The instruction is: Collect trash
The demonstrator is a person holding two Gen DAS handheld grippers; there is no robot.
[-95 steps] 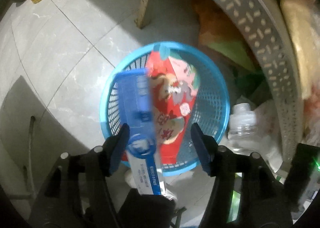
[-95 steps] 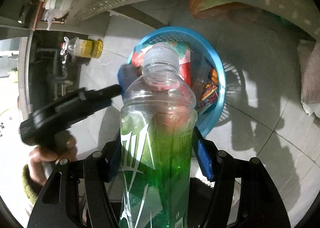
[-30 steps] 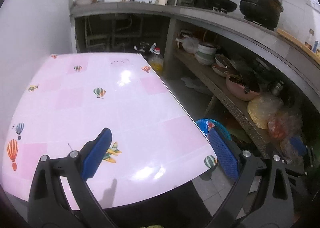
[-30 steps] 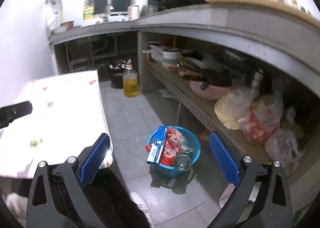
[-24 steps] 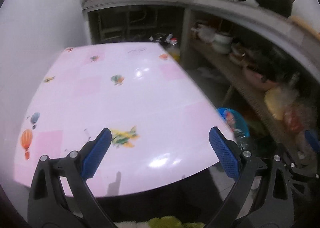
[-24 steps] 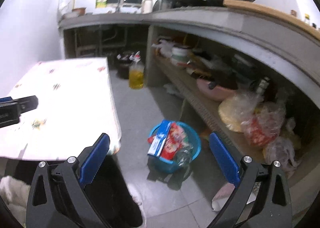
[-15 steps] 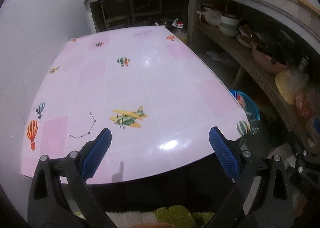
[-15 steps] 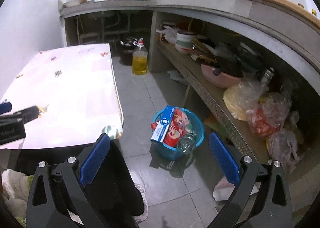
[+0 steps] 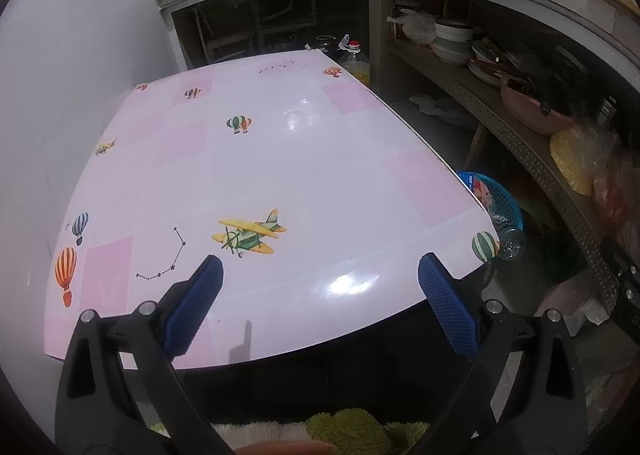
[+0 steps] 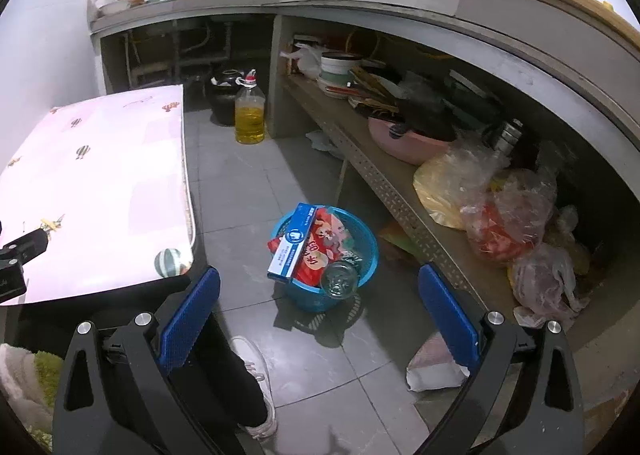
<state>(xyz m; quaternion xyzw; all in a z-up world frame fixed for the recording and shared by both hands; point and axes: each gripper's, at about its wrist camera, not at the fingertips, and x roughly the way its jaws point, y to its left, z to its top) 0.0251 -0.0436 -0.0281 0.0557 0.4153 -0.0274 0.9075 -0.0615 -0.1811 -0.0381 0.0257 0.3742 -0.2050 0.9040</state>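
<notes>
A round blue basket (image 10: 362, 261) with slotted plastic walls stands on the grey tiled floor (image 10: 256, 191), between the pink surface (image 9: 256, 159) on the left and the low shelf (image 10: 384, 179) on the right. It is filled above its rim: a long blue and white box (image 10: 295, 241) leans against the left edge, a red snack bag (image 10: 320, 253) printed with pictures and large white characters lies in the middle, and a clear bottle (image 10: 340, 280) pokes out over the near rim. The writing on the box and bag is too small to read. The left gripper (image 9: 318, 287) hovers over the surface with its jaws spread wide and nothing between them. The right gripper (image 10: 318, 295) hangs above the floor near the basket, its jaws likewise wide apart and holding nothing.
</notes>
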